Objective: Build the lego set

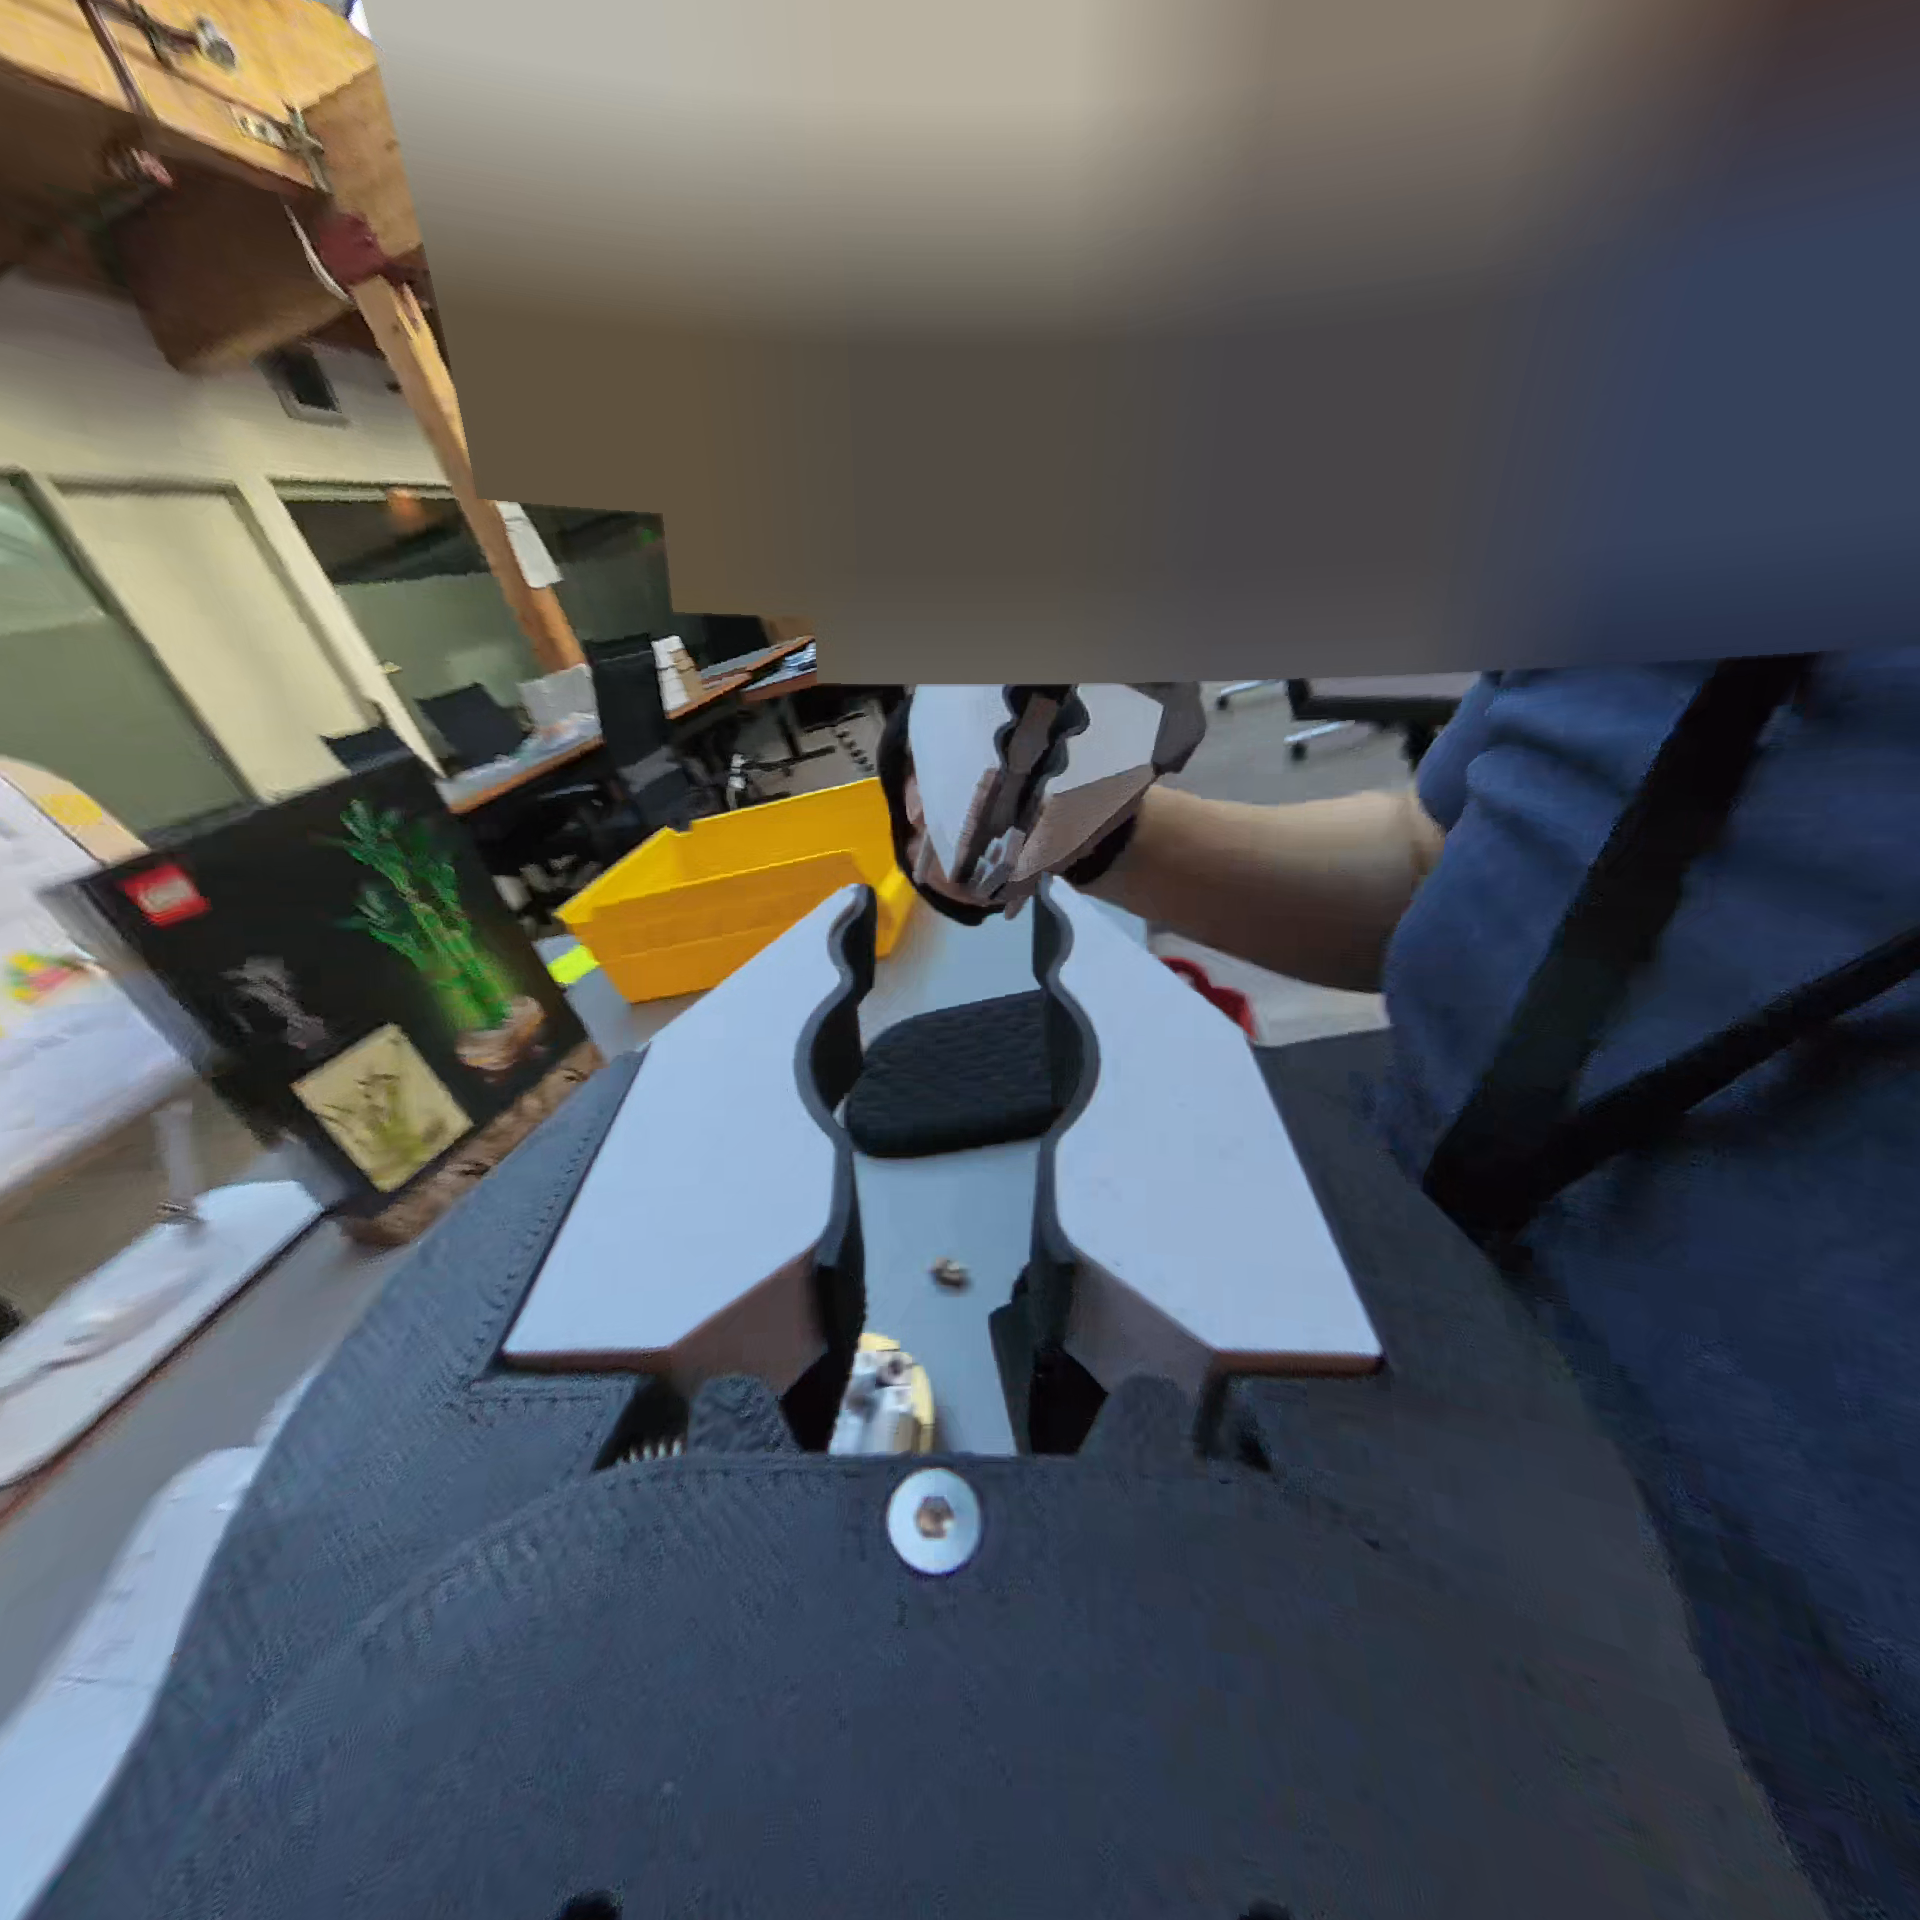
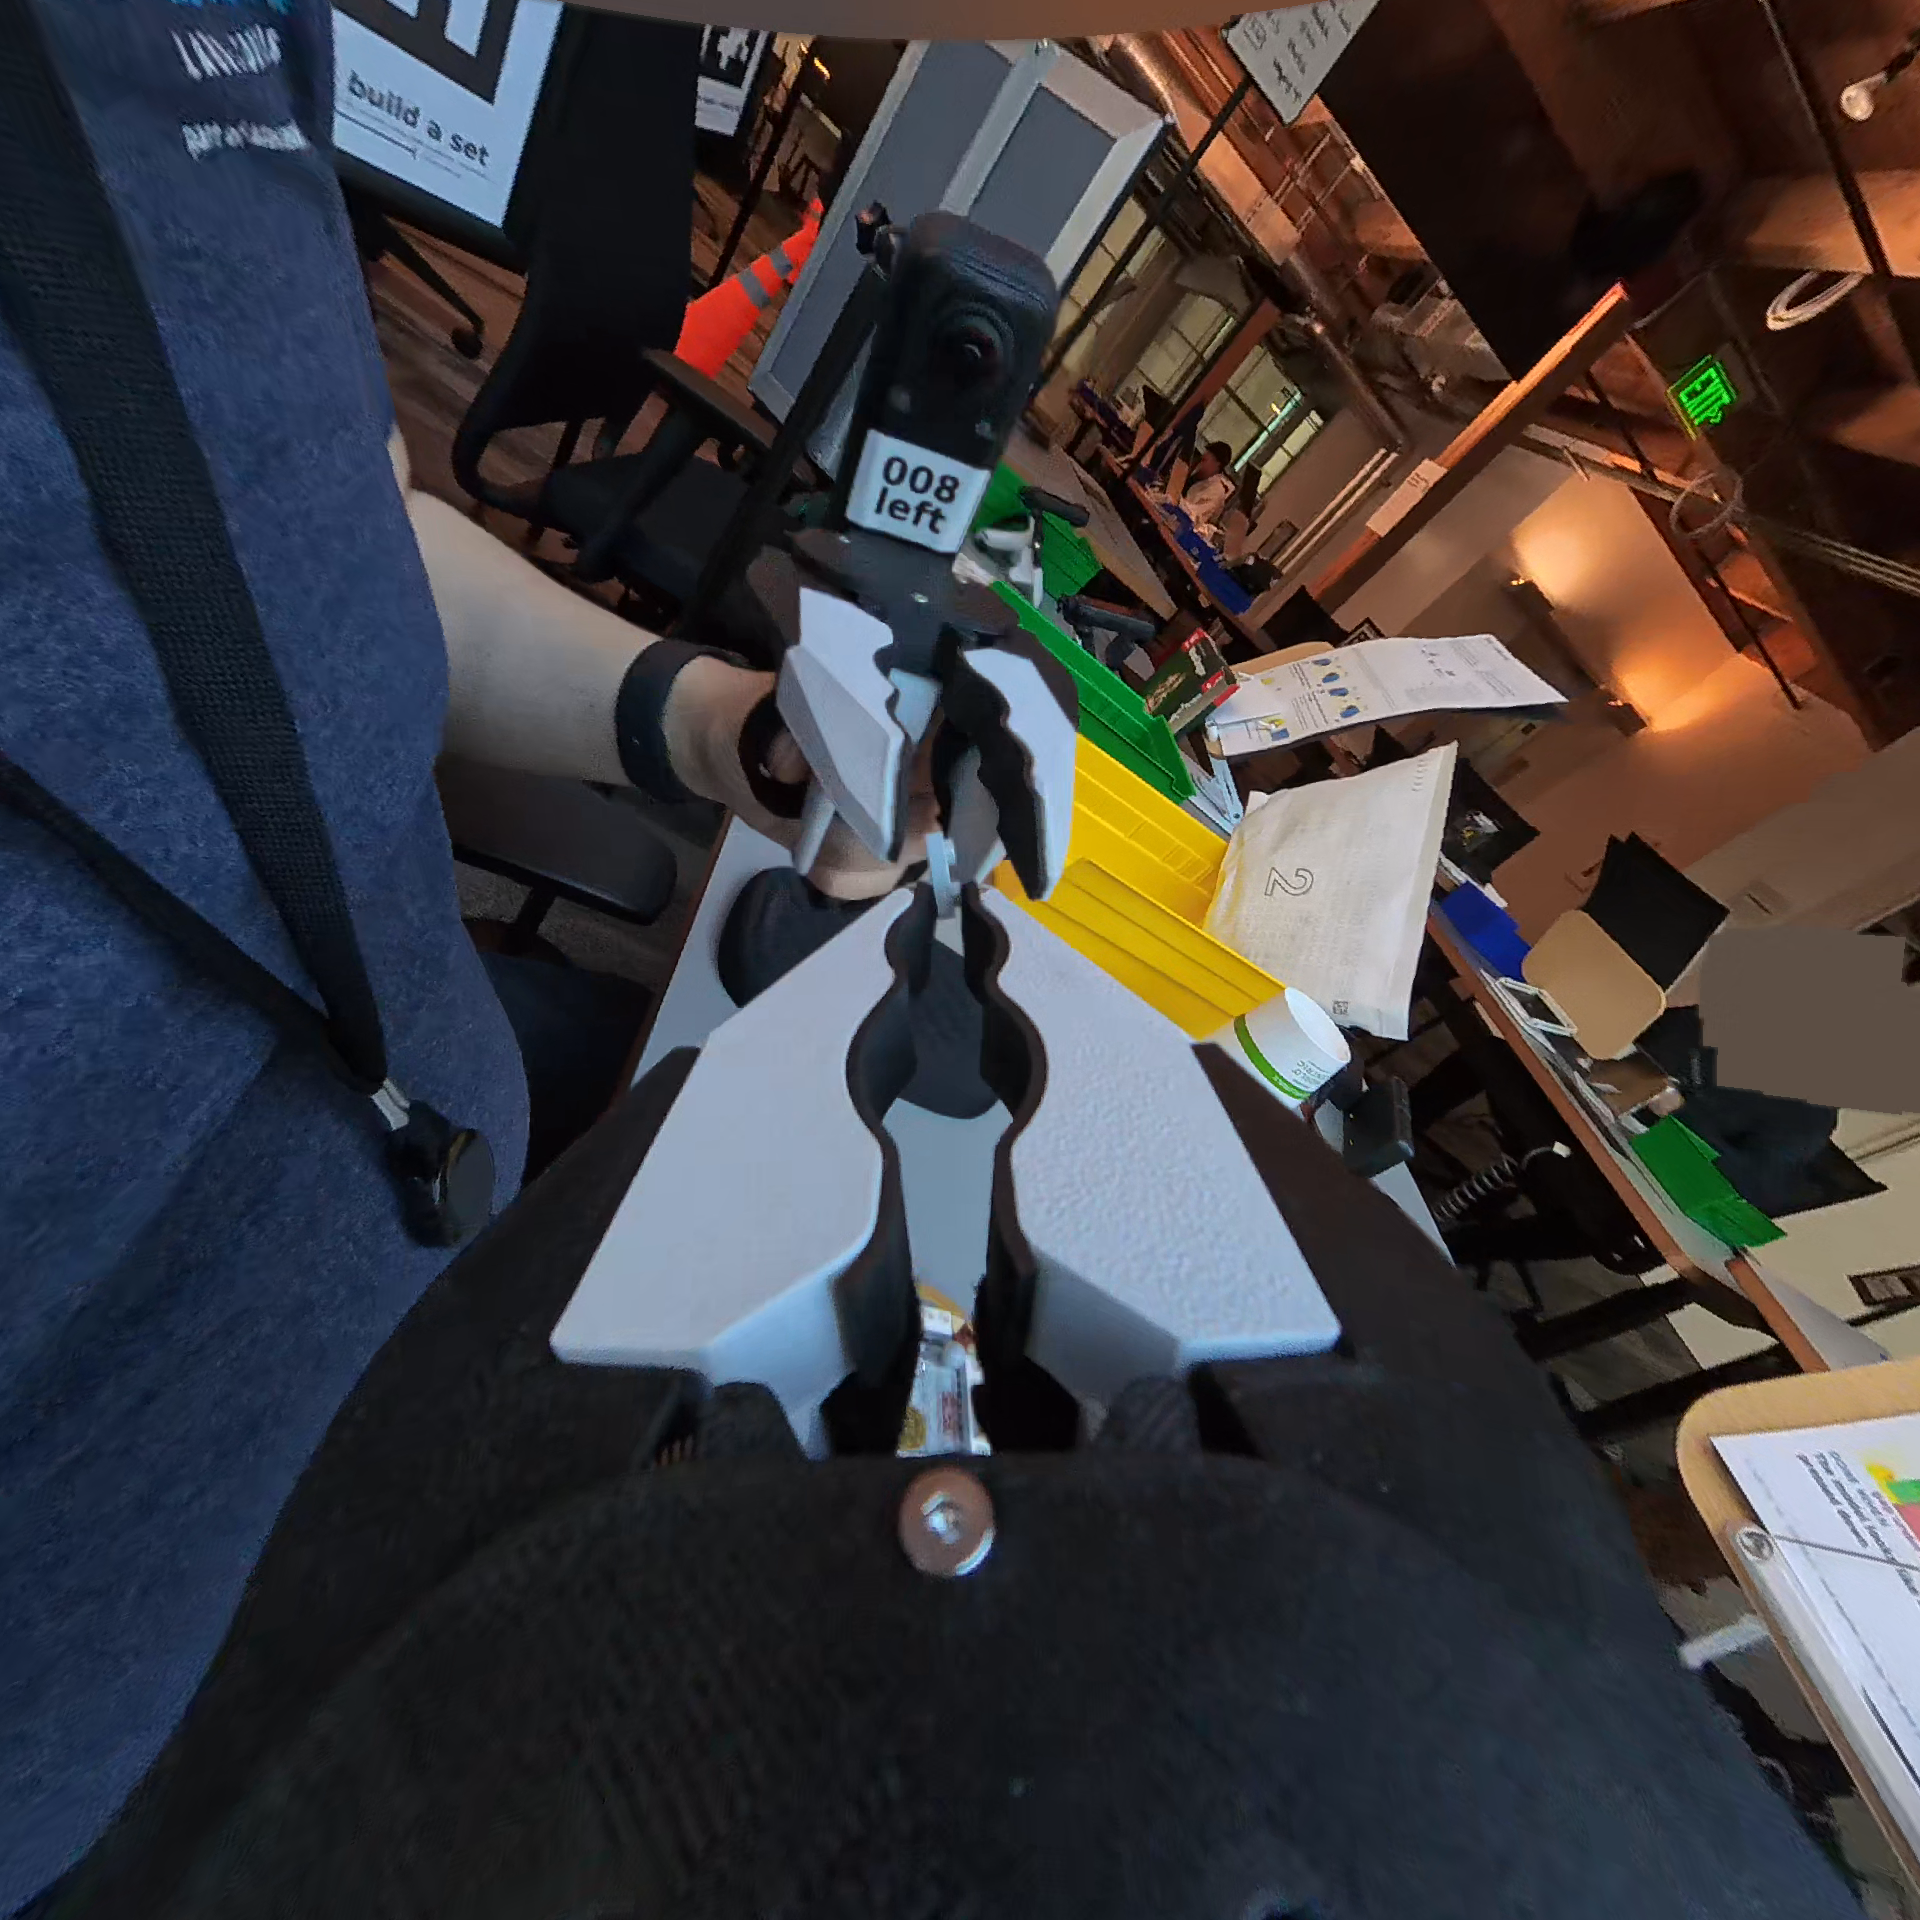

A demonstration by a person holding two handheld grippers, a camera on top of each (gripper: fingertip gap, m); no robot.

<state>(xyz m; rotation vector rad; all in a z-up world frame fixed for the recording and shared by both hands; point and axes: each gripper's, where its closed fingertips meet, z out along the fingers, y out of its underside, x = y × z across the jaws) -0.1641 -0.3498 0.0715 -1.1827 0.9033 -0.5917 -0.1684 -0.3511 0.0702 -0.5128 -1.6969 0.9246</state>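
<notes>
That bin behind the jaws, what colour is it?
Yellow. The bin shows best in the left wrist view.

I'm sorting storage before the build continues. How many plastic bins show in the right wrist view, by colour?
Yellow bin: 1
Green bin: 1
Total: 2 bins. They sit side by side on the table, with the green one farther from the camera.

Bare table (image 1: 940, 961) straight ahead at twelve, blocked at eleven by yellow bin (image 1: 727, 894), at ten by box (image 1: 343, 987), at one by right gripper (image 1: 992, 878).
</notes>
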